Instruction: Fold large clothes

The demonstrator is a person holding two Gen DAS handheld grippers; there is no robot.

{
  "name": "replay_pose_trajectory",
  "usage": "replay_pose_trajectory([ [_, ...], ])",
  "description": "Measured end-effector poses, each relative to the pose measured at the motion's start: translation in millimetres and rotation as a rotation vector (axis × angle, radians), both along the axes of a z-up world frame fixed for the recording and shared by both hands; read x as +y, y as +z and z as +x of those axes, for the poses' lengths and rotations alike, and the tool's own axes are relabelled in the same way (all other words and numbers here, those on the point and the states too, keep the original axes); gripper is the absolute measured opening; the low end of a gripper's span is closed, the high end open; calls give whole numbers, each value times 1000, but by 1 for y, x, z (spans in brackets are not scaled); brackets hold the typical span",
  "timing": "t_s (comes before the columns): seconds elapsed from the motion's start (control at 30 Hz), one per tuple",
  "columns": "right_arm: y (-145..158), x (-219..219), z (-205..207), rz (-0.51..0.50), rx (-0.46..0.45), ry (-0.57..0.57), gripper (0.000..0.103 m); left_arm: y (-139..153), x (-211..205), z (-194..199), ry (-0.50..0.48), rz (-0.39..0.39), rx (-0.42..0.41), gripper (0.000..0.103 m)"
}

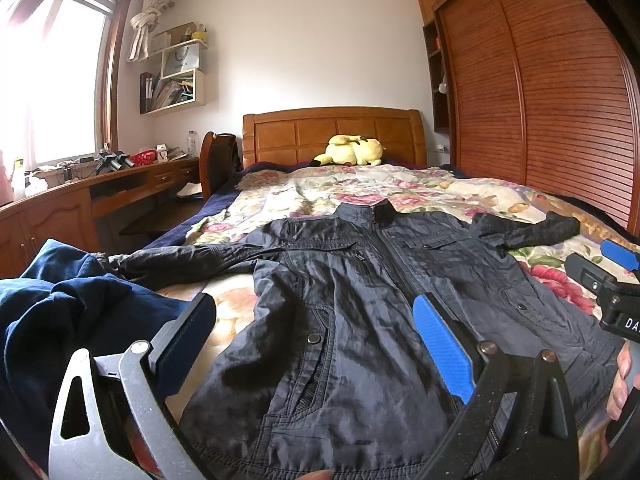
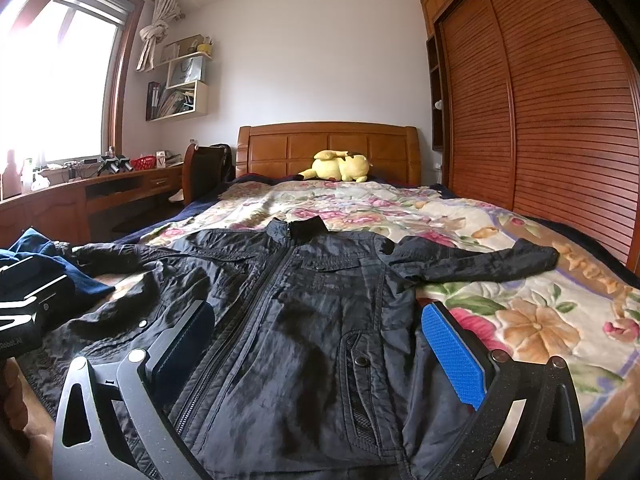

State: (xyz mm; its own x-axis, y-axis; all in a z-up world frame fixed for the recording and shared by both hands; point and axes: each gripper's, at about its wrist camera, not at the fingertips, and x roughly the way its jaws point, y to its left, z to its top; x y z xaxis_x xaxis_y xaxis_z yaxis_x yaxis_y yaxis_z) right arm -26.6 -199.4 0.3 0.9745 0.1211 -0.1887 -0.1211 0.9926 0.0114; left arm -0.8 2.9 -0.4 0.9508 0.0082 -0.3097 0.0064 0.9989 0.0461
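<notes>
While both cams face the headboard, coverage differs:
Left wrist view: navy garment [image 1: 60, 312] bunched at the left bed edge, just beside the jacket's left sleeve; the right gripper [image 1: 600, 276] shows at the right edge, fingers of a hand [image 1: 620, 384] below it.
Right wrist view: jacket's right sleeve [image 2: 480, 262] lies out across the quilt, cuff bent; body of the left gripper [image 2: 24, 312] at the left edge.
Jacket: black jacket [image 1: 360, 320] front-up on the floral quilt [image 2: 540, 320], zipped, collar toward the headboard — crinkled thin shell, snap pockets.
Pads: blue [image 2: 456, 356] textured rubber on one finger, dark on the other.
Left jaws: spread wide, nothing held — over the jacket hem.
Right jaws: spread wide, empty, over the lower front.
</notes>
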Motion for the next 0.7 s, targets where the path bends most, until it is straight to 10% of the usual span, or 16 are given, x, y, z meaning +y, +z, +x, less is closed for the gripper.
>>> replay_pose_trajectory([
  [0.7, -1, 0, 0, 2, 1, 2, 103, -1, 3, 1, 2, -2, -1, 99],
])
